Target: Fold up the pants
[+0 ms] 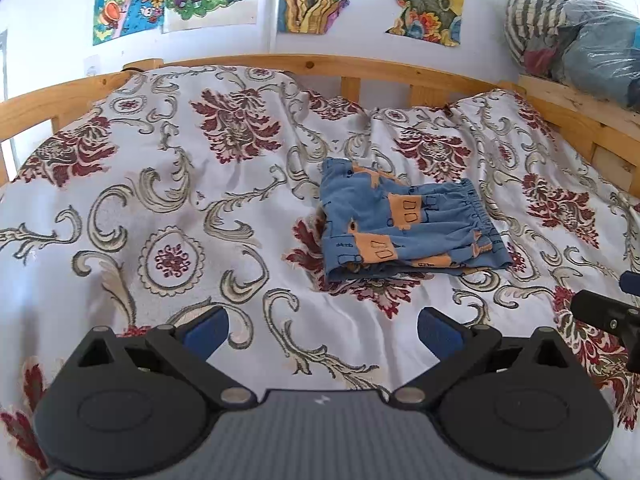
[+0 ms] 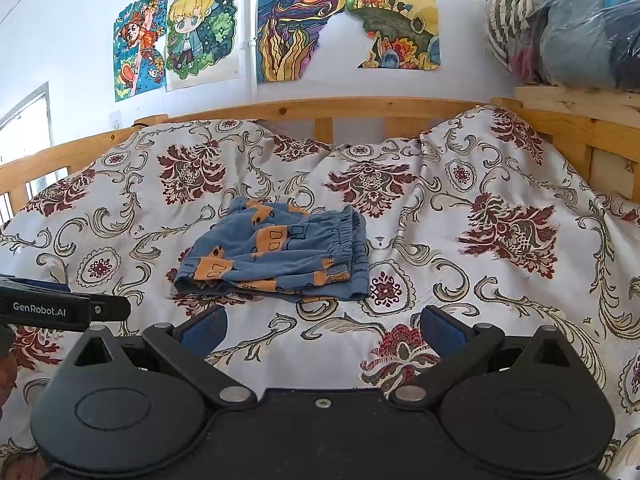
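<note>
A small pair of blue pants (image 1: 404, 224) with orange patches lies folded into a compact stack on the floral bedspread (image 1: 180, 208), its elastic waistband at the right. My left gripper (image 1: 322, 332) hovers open in front of the stack, a little to its left, with nothing between the blue pads. In the right wrist view the same folded pants (image 2: 280, 256) rest ahead and to the left of my right gripper (image 2: 322, 332), which is open too and holds nothing. Each gripper's black body shows at the other view's edge.
A wooden bed rail (image 2: 304, 110) runs along the far side and the right. A plastic-wrapped bundle of bedding (image 2: 568, 28) sits on the wooden ledge at upper right. Colourful drawings (image 2: 280, 28) hang on the white wall. The bedspread is wrinkled near the rail.
</note>
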`<state>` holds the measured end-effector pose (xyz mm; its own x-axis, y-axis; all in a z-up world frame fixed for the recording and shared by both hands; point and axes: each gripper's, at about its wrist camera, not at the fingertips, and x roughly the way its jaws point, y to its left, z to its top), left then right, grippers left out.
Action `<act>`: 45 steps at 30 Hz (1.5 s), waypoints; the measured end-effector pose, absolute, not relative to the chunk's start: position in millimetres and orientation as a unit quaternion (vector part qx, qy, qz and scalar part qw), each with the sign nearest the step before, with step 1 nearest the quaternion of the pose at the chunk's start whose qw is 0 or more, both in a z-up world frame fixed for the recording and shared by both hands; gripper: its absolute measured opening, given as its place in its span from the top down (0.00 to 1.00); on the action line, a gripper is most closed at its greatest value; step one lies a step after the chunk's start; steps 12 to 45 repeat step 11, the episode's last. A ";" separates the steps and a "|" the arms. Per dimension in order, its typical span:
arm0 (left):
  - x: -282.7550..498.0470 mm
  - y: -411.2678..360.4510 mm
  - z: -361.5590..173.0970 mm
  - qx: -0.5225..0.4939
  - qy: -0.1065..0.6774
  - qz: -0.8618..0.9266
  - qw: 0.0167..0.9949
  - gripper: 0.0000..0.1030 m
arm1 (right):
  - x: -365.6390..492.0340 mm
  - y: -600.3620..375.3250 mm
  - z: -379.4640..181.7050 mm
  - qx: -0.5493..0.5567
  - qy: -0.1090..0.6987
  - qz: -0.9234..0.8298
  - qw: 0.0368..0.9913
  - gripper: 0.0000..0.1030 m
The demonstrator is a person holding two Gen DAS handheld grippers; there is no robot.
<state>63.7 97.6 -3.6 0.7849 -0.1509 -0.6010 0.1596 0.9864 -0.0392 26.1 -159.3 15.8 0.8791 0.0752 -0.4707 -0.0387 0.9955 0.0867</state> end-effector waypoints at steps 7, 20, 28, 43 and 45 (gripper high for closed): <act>64.7 101.0 -5.0 -0.011 0.332 -0.094 0.938 0.00 | 25.6 -157.8 15.6 0.037 0.244 0.030 0.969 0.01; 62.0 98.2 -3.9 0.002 0.326 -0.097 0.940 0.00 | 26.1 -158.4 14.9 0.034 0.244 0.035 0.968 0.01; 62.0 98.2 -3.9 0.002 0.326 -0.097 0.940 0.00 | 26.1 -158.4 14.9 0.034 0.244 0.035 0.968 0.01; 62.0 98.2 -3.9 0.002 0.326 -0.097 0.940 0.00 | 26.1 -158.4 14.9 0.034 0.244 0.035 0.968 0.01; 62.0 98.2 -3.9 0.002 0.326 -0.097 0.940 0.00 | 26.1 -158.4 14.9 0.034 0.244 0.035 0.968 0.01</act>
